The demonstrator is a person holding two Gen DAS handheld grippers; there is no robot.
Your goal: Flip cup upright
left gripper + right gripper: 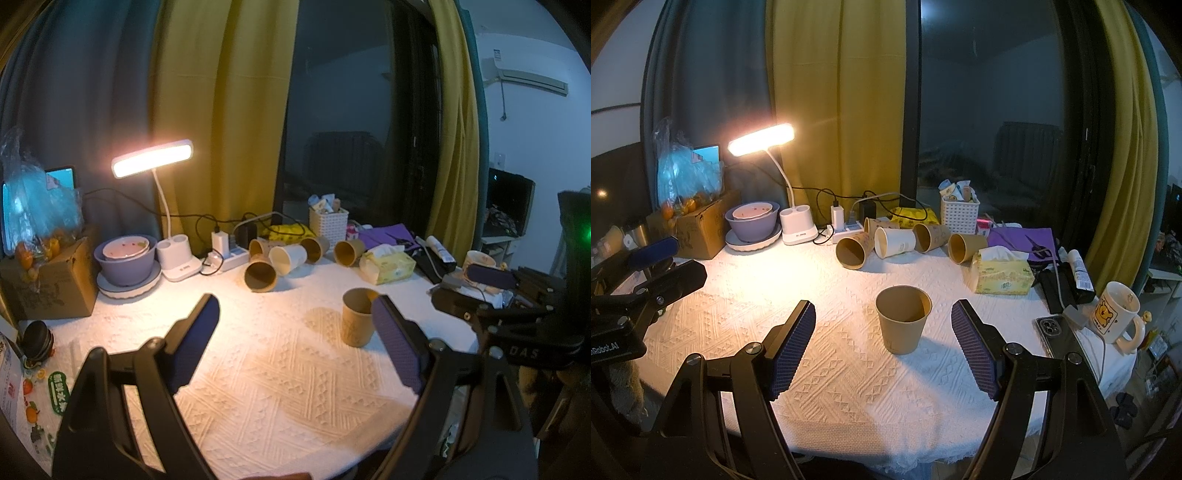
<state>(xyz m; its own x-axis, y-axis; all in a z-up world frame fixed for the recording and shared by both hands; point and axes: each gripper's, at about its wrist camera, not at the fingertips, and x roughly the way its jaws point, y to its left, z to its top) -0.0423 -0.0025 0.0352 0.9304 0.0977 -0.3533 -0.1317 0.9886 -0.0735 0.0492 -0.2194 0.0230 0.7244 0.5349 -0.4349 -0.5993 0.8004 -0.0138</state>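
Left gripper point(295, 325) gapes wide and empty, the brown paper cup point(903, 319) off toward its right finger. Right gripper point(882, 338), equally wide and empty, is better placed: the cup stands between its fingers, just ahead. The cup is plain, mouth up, axis vertical, well in front of the tissue pack point(1003, 273).

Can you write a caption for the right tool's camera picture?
Open right tool facing an upright brown paper cup on the white tablecloth.
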